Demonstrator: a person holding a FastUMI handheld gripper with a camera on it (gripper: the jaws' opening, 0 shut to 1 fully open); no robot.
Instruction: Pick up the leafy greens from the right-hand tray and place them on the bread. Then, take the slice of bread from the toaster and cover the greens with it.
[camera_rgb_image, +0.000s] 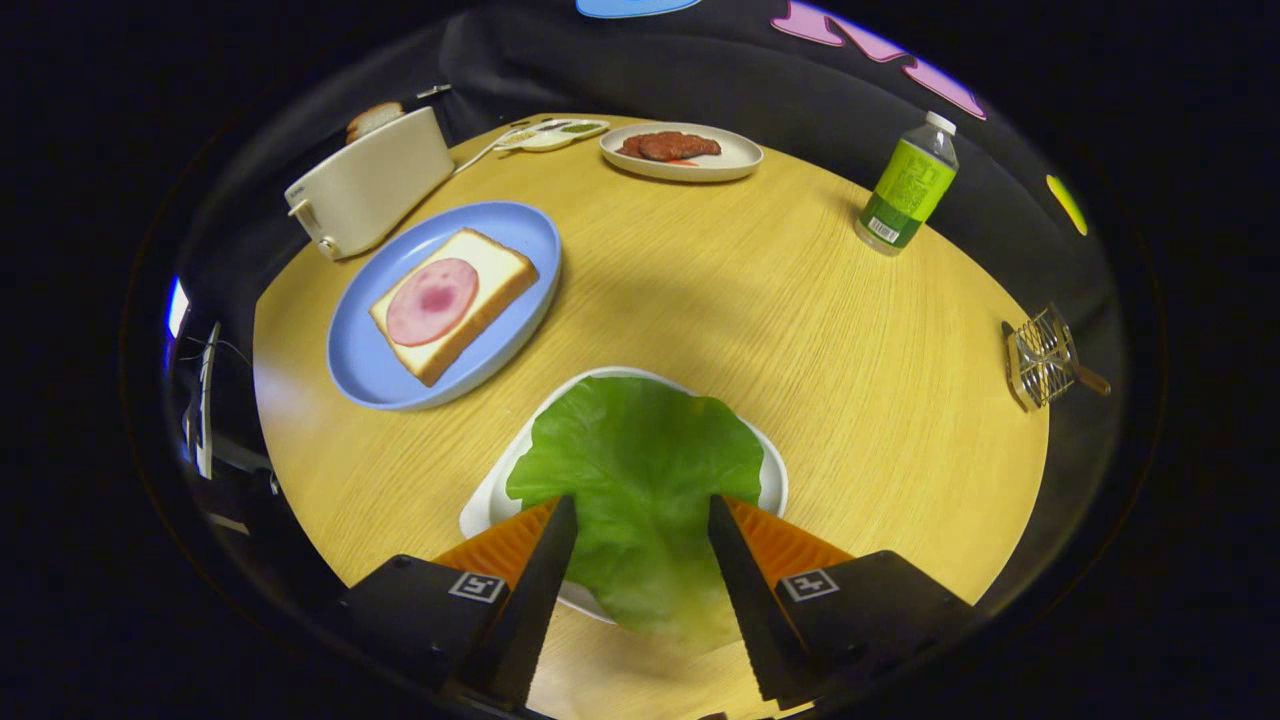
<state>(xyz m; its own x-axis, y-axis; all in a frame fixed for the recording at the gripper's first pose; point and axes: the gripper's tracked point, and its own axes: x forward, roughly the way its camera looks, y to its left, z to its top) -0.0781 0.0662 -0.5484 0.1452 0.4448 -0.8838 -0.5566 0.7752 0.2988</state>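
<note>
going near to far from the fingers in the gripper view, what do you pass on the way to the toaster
hand-held gripper, fingers open over the lettuce leaf on its white tray → blue plate with the ham-topped bread → toaster with a bread slice in its slot

place: staged booth | cues: black cloth wall (560, 70), round wooden table (760, 300), toaster (370, 185)

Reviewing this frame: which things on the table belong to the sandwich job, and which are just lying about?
Job: lettuce leaf on its white tray, between the open gripper fingers; bread with ham on the blue plate; toaster holding a bread slice.

Lying about: green bottle, plate of meat, wire rack.
</note>
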